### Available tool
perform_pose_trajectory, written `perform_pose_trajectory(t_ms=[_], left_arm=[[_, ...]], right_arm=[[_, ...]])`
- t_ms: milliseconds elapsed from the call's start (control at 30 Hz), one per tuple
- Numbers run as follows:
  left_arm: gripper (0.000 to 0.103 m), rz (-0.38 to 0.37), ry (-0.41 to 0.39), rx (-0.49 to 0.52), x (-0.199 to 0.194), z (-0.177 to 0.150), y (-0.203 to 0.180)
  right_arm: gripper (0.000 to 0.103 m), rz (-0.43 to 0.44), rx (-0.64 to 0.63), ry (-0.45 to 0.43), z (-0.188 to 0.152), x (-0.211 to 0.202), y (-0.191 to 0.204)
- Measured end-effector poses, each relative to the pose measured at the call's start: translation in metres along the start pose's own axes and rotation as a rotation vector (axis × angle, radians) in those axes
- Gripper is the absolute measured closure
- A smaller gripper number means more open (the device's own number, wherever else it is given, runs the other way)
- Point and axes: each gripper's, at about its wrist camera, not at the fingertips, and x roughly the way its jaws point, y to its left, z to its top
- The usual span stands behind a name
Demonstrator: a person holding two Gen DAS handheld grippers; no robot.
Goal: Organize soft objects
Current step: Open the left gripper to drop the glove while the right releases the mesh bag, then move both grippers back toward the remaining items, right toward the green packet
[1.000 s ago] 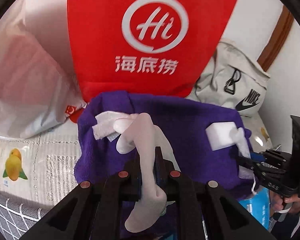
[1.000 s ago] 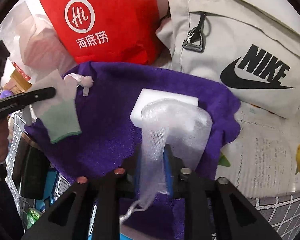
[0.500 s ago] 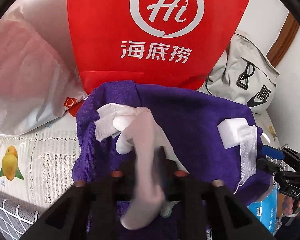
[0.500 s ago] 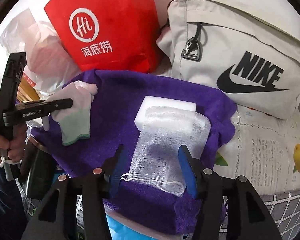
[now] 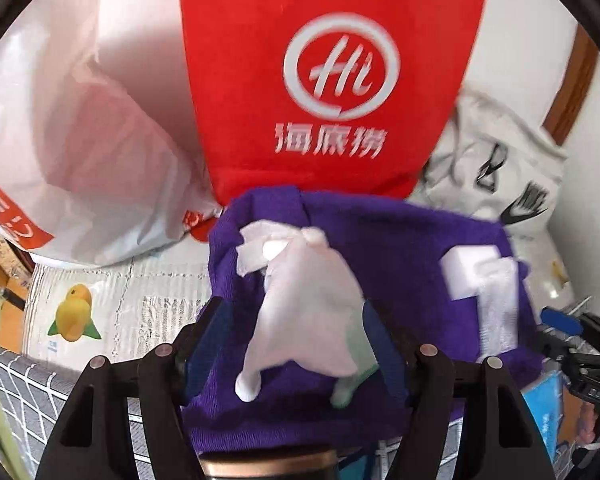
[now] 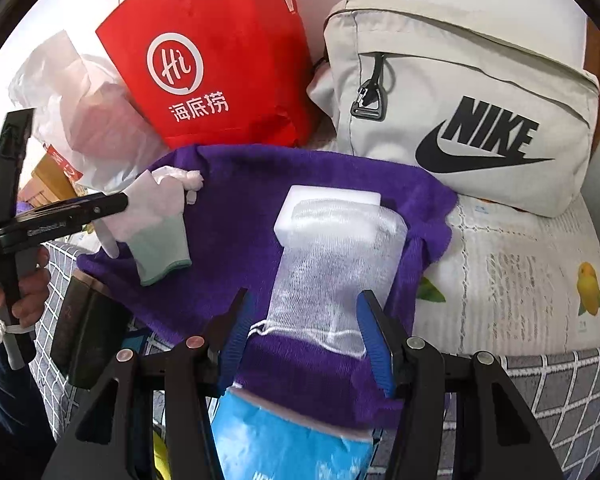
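Observation:
A purple towel (image 5: 400,248) is spread over a pile. On it lies a white glove (image 5: 312,308) with a green cuff, its fingers touching a crumpled white tissue (image 5: 256,248). My left gripper (image 5: 292,340) is opening, its jaws standing wide on either side of the glove without pressing it. Further right, a white mesh bag (image 6: 332,272) is draped over a white sponge block (image 6: 324,204). My right gripper (image 6: 304,328) is open, with the lower end of the mesh bag lying loose between its blue pads. A hand (image 6: 20,292) holds the left gripper's handle.
A red carrier bag (image 6: 212,64), a grey Nike bag (image 6: 460,120) and a white plastic bag (image 5: 80,140) stand behind the towel. A blue pack (image 6: 292,432) lies under the towel's front edge. A fruit-print sheet (image 6: 520,280) and a checked grey cloth (image 6: 560,380) lie to the right.
My left jaws have opened off the glove, which now lies spread on the towel. My right jaws have opened off the mesh bag, which lies flat over the sponge. Both grippers drew back a little.

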Motion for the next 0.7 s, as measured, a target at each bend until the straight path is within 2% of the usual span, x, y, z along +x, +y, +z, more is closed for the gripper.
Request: perform_pose_trajectory(t_ms=[100, 233, 300, 500, 700], left_arm=[[0.036, 0.032, -0.048, -0.001, -0.017, -0.008, 0.0], [0.036, 0.067, -0.052, 0.018, -0.036, -0.018, -0.002], [0.036, 0.088, -0.044, -0.008, -0.046, -0.024, 0.001], [0.036, 0.071, -0.03, -0.054, -0.081, -0.053, 0.013], [0.036, 0.071, -0.041, -0.067, -0.115, -0.096, 0.016]], right_arm=[[0.05, 0.002, 0.008, -0.011, -0.006, -0.009, 0.001], [0.05, 0.009, 0.016, -0.033, -0.014, -0.024, 0.007], [0.05, 0.013, 0.014, -0.044, -0.018, -0.033, 0.012], [0.05, 0.024, -0.021, -0.075, -0.036, -0.061, 0.037], [0.05, 0.051, -0.08, -0.074, -0.07, -0.082, 0.067]])
